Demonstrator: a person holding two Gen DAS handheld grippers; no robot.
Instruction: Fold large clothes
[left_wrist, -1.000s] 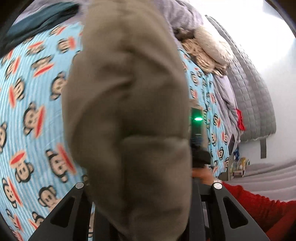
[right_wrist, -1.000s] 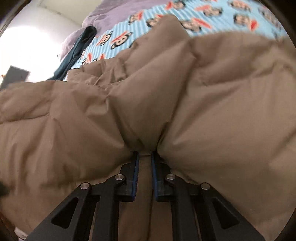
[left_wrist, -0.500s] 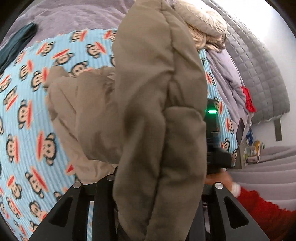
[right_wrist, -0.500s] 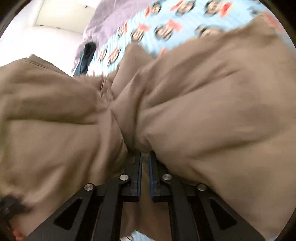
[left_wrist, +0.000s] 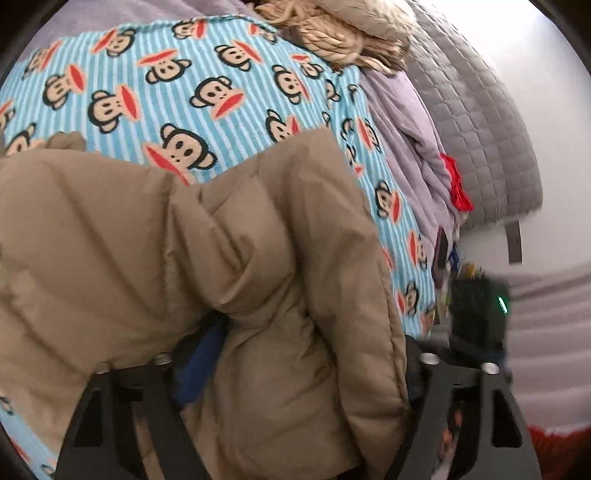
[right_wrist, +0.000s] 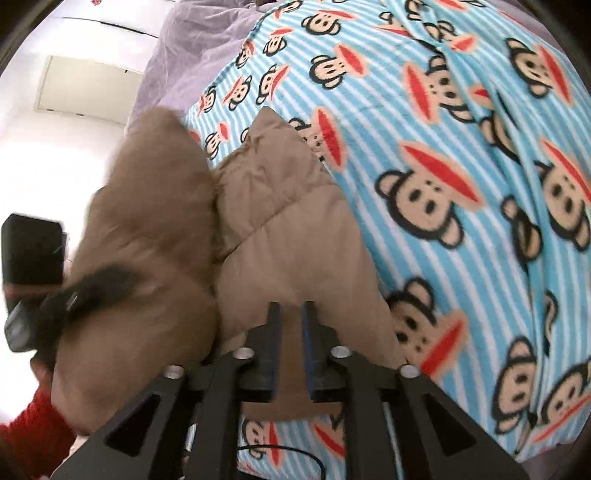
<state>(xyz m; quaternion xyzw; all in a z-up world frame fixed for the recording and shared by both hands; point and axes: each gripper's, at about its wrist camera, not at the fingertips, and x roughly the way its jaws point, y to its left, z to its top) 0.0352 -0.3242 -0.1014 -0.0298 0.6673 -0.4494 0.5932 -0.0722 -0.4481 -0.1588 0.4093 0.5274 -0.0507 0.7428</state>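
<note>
One tan puffer jacket (left_wrist: 221, 266) lies bunched on the monkey-print blanket (left_wrist: 207, 74), 2 claws on it. Only the left view shows a grey quilt (left_wrist: 480, 122) & red tassel (left_wrist: 458, 184). Left claw (left_wrist: 295, 369) opening wide – jacket bulk between its jaws. Right claw (right_wrist: 291, 332) opening, pads off the fabric – jacket under its tips.

A bed is covered by a blue-and-white striped blanket (left_wrist: 236, 66) printed with monkey faces. On it a tan puffer jacket (left_wrist: 258, 266) is spread — bunched and partly folded over itself. Beside the blanket a lilac sheet (left_wrist: 406, 122) is rumpled, and a beige knitted heap (left_wrist: 343, 44) is piled at the far end — touching the blanket's edge.
</note>
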